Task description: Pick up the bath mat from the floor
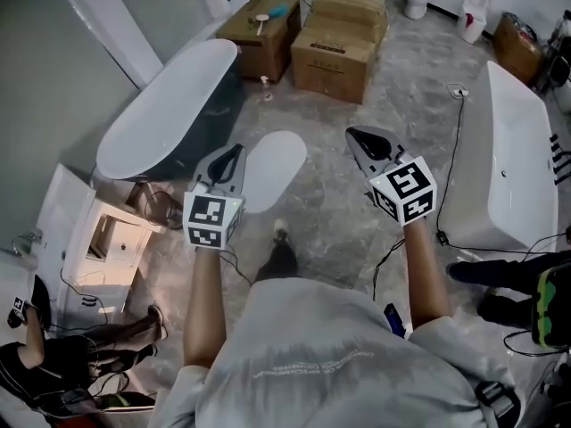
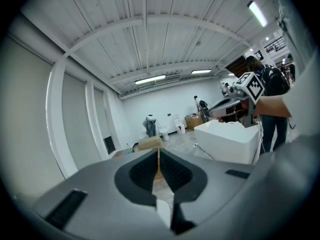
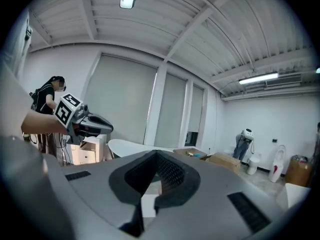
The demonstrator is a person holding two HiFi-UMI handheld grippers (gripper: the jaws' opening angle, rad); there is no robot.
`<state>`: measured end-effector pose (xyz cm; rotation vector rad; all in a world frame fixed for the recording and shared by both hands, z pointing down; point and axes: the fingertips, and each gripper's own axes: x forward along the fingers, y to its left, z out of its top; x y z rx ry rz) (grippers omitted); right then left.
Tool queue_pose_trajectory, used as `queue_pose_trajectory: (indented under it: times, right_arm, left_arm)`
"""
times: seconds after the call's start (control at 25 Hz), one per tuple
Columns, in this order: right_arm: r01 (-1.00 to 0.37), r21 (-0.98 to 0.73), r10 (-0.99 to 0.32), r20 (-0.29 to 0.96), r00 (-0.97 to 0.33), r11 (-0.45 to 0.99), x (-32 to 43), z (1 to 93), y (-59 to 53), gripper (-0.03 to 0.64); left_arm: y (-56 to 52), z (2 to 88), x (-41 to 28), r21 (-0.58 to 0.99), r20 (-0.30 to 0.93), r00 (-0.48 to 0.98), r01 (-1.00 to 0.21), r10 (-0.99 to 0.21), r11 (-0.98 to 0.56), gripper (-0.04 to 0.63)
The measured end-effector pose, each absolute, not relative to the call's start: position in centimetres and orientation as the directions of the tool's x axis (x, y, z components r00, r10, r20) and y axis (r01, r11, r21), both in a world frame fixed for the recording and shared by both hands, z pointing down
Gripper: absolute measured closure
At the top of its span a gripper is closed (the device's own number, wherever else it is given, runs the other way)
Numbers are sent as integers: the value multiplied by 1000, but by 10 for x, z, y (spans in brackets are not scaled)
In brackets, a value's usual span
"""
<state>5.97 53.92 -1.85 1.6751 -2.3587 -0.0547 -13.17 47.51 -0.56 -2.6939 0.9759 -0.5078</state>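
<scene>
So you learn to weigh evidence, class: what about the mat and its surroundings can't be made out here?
Mat: left edge hidden by left tongs, head view; outside both gripper views.
Items on the box: too small, head view.
Person: cut by the head view's edge.

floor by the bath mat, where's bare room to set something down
Bare floor lies between the cardboard boxes and the white tub, and between the bath mat and that tub. It is crowded around the cabinet beside the grey tub.
</scene>
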Motion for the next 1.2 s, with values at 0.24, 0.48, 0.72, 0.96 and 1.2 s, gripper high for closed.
queue_pose_trajectory:
  times: [0.24, 0.48, 0.72, 0.96, 1.2]
  right_arm:
    - [-929, 153, -928, 221, -300, 337, 75, 5, 490, 603]
    - [-942, 121, -927, 250, -278, 314, 101, 16, 402, 603]
    - [-944, 107, -924, 264, -275, 312, 108, 14, 307, 603]
    - [-938, 89, -906, 304, -295, 336, 101, 31, 226, 603]
    - [-940, 69, -897, 330, -296, 335, 91, 44, 181, 603]
  left_arm:
    - [416, 19, -117, -305, 258, 722, -569, -642, -763, 578]
    - [321, 33, -103, -288, 288, 718, -566, -634, -772, 578]
    - [224, 35, -100, -285, 298, 716, -565, -632, -774, 578]
    - [141, 55, -103, -247, 311, 710, -582, -632, -775, 578]
    - [92, 78, -111, -208, 341, 700, -595, -628, -776, 578]
